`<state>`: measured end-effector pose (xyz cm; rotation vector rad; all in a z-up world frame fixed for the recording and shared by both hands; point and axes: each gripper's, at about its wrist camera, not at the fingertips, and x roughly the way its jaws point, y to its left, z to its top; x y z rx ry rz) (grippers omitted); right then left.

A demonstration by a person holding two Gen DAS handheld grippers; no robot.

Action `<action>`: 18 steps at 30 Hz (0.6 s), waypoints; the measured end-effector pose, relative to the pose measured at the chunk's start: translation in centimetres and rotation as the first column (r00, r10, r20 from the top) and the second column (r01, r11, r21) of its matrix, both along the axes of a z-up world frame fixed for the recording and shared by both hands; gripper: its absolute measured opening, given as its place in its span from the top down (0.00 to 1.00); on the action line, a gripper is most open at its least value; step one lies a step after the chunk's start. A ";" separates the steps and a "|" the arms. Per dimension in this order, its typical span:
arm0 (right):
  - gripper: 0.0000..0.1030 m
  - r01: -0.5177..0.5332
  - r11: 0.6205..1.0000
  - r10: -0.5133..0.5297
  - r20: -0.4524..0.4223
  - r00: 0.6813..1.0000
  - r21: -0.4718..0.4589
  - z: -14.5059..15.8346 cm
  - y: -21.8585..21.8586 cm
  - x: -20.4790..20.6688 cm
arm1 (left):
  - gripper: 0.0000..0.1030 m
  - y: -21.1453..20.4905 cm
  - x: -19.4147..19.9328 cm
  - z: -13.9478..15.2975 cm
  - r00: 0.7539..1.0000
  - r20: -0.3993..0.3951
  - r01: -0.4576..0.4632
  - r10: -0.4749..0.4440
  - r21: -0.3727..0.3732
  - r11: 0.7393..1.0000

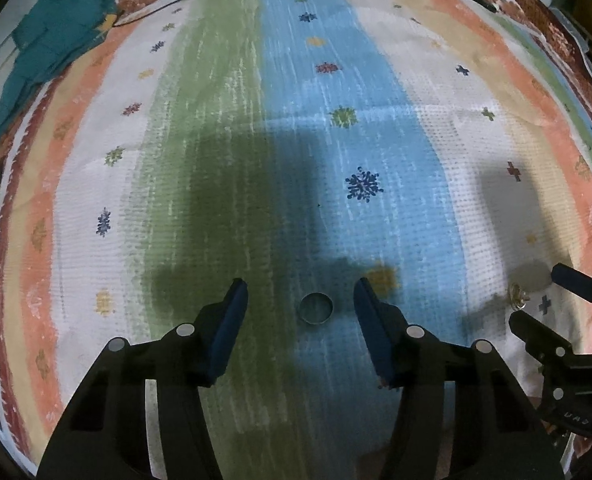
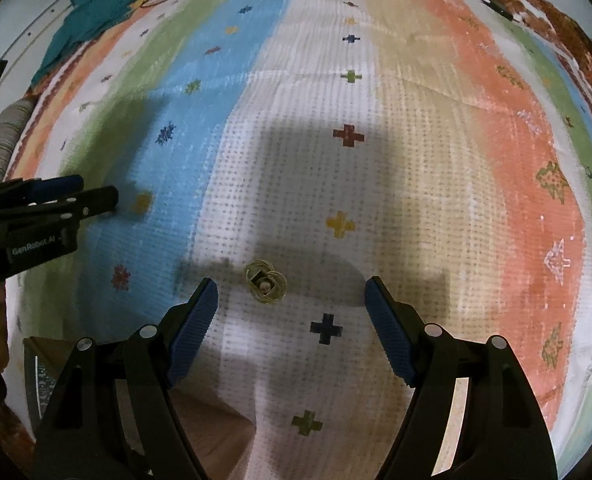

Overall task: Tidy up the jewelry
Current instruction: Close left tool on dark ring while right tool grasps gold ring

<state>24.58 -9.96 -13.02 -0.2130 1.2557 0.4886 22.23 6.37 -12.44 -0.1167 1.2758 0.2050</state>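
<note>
Now | left claw (image 1: 300, 306) half-wide, empty, straddling small silver ring (image 1: 315, 309) on striped woven bedspread (image 1: 216, 160) | right claw (image 2: 292, 304) wide over gold coiled chain (image 2: 264, 281) | descend centred, pinch gently.

Striped patterned cloth (image 1: 216, 140) — teal fabric (image 1: 52, 40) at its far-left corner.

Left tool (image 1: 300, 300) points down with jaws apart over a small round ring (image 1: 315, 309) lying between them untouched on the striped cloth (image 1: 256, 120), right tool (image 1: 543, 300) near a gold jewelry piece (image 1: 518, 293).
</note>
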 end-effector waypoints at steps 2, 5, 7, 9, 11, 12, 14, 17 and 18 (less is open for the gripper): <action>0.26 -0.006 1.000 0.006 0.006 1.000 -0.014 -0.2 0.3 0.0 | 0.51 0.1 0.1 -0.1 1.000 -0.002 0.002 -0.002 -0.002 1.000; 0.32 -0.003 0.999 0.003 0.015 1.000 -0.042 -0.4 0.6 0.0 | 0.68 0.1 0.3 -0.7 1.000 -0.026 0.014 -0.014 -0.008 1.000; 0.35 -0.009 0.999 0.009 0.016 1.000 -0.049 -0.5 0.7 -0.1 | 0.68 -0.1 0.2 -1.0 0.999 -0.031 0.031 -0.031 0.004 1.000; 0.45 -0.006 0.999 0.007 0.017 1.000 -0.049 -0.4 0.8 0.1 | 0.69 -0.1 0.3 -1.1 0.999 -0.028 0.029 -0.029 0.004 1.000; 0.53 0.000 0.999 0.001 0.021 1.000 -0.048 -0.3 0.7 0.2 | 0.73 0.0 0.4 -1.0 1.000 -0.023 0.019 -0.019 -0.003 1.000; 0.54 0.001 0.999 0.000 0.020 1.000 -0.044 -0.3 0.7 0.2 | 0.76 0.1 0.5 -1.0 1.000 -0.022 0.019 -0.019 0.001 1.000; 0.62 0.001 0.999 0.000 0.022 1.000 -0.038 -0.3 0.5 0.2 | 0.82 0.0 0.5 -1.2 1.000 -0.020 0.020 -0.020 0.009 1.000; 0.77 0.004 1.000 -0.003 0.011 1.000 -0.021 -0.3 0.3 0.4 | 0.82 -0.3 0.6 -1.2 0.999 -0.018 0.028 -0.028 0.021 0.999; 0.80 0.002 1.000 -0.002 0.007 1.000 -0.016 -0.2 0.3 0.4 | 0.82 -0.4 0.7 -1.2 0.999 -0.017 0.032 -0.031 0.025 0.999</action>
